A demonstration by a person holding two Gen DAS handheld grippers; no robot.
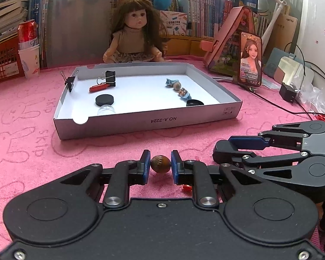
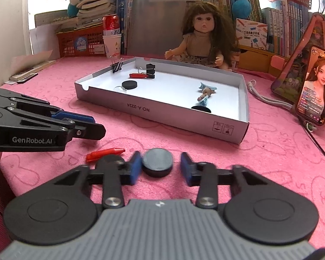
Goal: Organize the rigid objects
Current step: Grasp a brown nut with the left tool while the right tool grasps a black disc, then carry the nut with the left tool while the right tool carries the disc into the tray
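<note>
In the left wrist view, the left hand-held gripper (image 1: pixel 160 166) has its blue pads closed against the two ends of a brown oval nut-like bead (image 1: pixel 160 164), which sits low over the pink bunny-print cloth on the desk (image 1: pixel 21 130). The white cardboard tray (image 1: pixel 147 123) lies ahead, already holding binder clips, a black disc, a clear dome and similar beads on its right side. To do this well, I would lift straight up before travelling, clear the tray's near wall, and release low beside the other beads (image 1: pixel 177 85) so the round piece does not roll. The tray's front wall reads "NO.A-2224", upside down from here; "SKIP" repeats on the cloth. In the right wrist view, the right hand-held gripper (image 2: pixel 160 165) stands apart around a black disc (image 2: pixel 157 162) lying on the cloth, neither pad visibly touching it; it should centre before closing. A red cone-shaped cap (image 2: pixel 105 152) lies just beside it, and the left tool's side reads "GenRobot.AI".
</note>
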